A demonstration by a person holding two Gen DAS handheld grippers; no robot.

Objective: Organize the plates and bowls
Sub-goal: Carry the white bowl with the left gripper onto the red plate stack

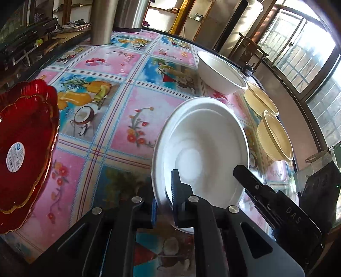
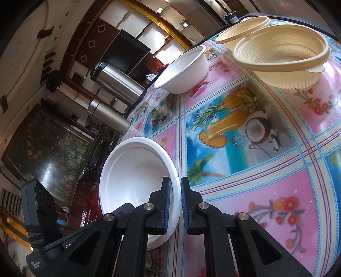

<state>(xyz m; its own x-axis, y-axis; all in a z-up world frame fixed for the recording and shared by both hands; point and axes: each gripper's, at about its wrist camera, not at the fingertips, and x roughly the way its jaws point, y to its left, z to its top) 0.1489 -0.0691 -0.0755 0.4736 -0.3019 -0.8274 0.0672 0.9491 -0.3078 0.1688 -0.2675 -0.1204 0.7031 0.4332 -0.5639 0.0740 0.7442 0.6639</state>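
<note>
A white bowl (image 1: 202, 153) is held tilted above the flowered tablecloth (image 1: 119, 102). My left gripper (image 1: 165, 198) is shut on its near left rim, one finger inside and the other outside. My right gripper (image 2: 175, 185) is shut on the opposite rim of the same white bowl (image 2: 134, 181), with the rim pinched between the blue pads. A second white bowl (image 1: 221, 72) (image 2: 183, 68) stands upright farther back. Two cream ribbed bowls (image 1: 260, 100) (image 1: 275, 138) sit along the right edge; the nearer one (image 2: 281, 55) overlaps the farther one (image 2: 240, 29). Red glass plates (image 1: 25, 144) lie stacked at left.
Two steel flasks (image 1: 102, 21) (image 1: 130, 12) stand at the table's far edge, also seen as flasks (image 2: 117, 83) (image 2: 106, 117) in the right wrist view. The table's dark rim (image 1: 283, 70) curves close behind the cream bowls. A chair (image 1: 249, 46) stands beyond it.
</note>
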